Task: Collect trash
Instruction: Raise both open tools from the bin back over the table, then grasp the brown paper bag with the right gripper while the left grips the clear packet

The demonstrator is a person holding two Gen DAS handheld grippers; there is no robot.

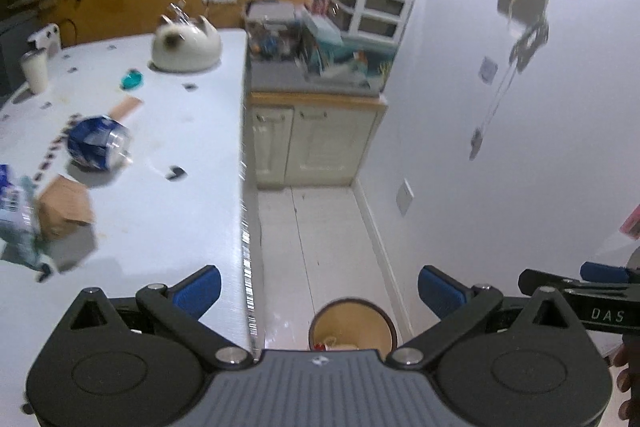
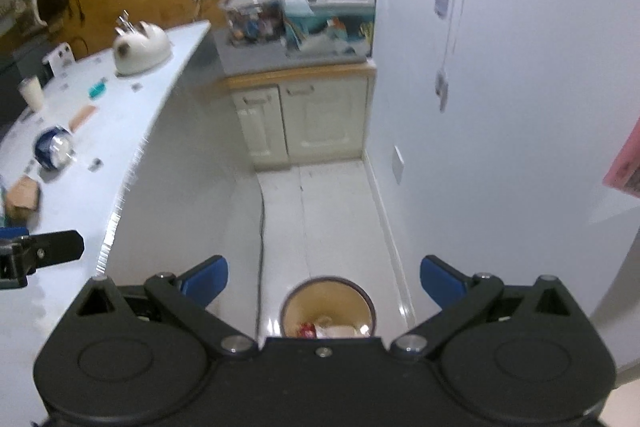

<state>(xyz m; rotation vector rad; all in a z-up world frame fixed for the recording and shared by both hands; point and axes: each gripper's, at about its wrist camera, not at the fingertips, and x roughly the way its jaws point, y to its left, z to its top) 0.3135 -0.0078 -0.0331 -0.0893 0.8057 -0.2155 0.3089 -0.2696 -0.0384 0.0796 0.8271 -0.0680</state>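
Trash bin (image 2: 327, 307) sits below both spread, empty tools; next, reach for the blue wrapper (image 1: 98, 143) on the table (image 1: 160, 195).

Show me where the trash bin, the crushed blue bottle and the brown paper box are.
trash bin (image 2: 362, 297): right wrist view, on its dark rim.
crushed blue bottle (image 1: 94, 141): left wrist view, on its blue label.
brown paper box (image 1: 66, 209): left wrist view, on its top face.
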